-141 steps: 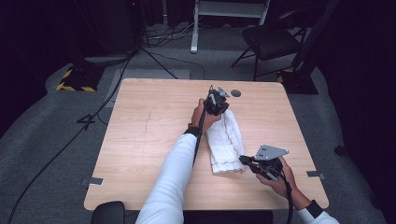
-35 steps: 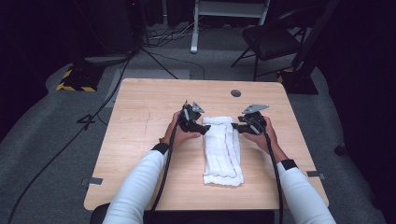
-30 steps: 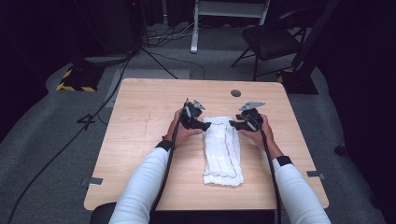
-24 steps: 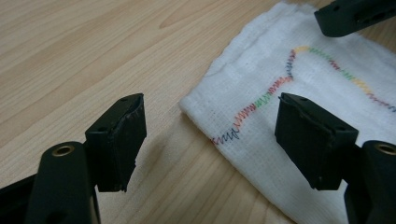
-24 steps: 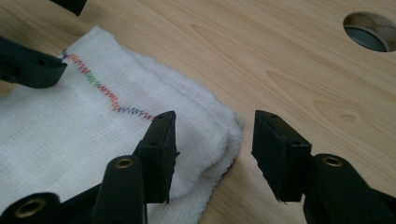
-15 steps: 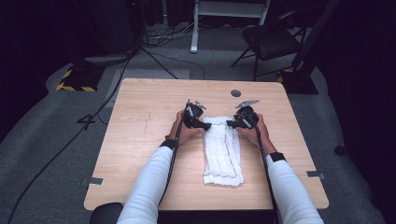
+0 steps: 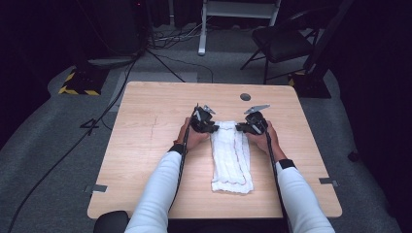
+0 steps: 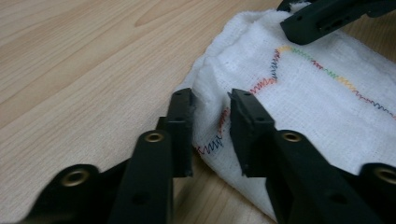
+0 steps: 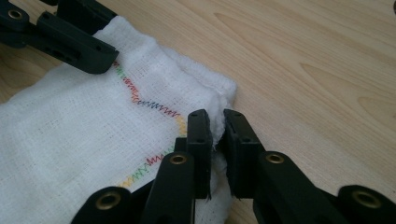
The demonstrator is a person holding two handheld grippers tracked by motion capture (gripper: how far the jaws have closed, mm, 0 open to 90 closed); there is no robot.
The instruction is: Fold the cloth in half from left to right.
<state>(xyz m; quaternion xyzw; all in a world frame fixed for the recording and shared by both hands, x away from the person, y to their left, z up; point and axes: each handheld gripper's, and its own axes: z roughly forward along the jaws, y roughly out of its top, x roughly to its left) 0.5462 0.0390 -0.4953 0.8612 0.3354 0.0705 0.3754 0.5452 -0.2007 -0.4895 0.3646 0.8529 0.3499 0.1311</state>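
Observation:
A folded white towel [image 7: 232, 160] with a multicoloured zigzag stitch lies lengthwise on the wooden table [image 7: 155, 141]. My left gripper [image 7: 214, 128] sits at its far left corner, and my right gripper [image 7: 239, 128] at its far right corner. In the left gripper view the left gripper [image 8: 212, 109] has just been closing and its jaws squeeze a bunched fold of towel [image 8: 317, 107]. In the right gripper view the right gripper [image 9: 217, 123] has also just been closing, and its jaws pinch the towel [image 9: 70, 140] edge tightly.
A dark round grommet [image 7: 245, 96] is set in the table beyond the towel. Bare wood stretches to the left and right of the hands. On the floor behind the table are a black chair [image 7: 282, 41] and cables [image 7: 121, 92].
Both hands closed in on the towel's far corners from either side. Both pairs of jaws have closed onto the cloth. The towel has stayed in place.

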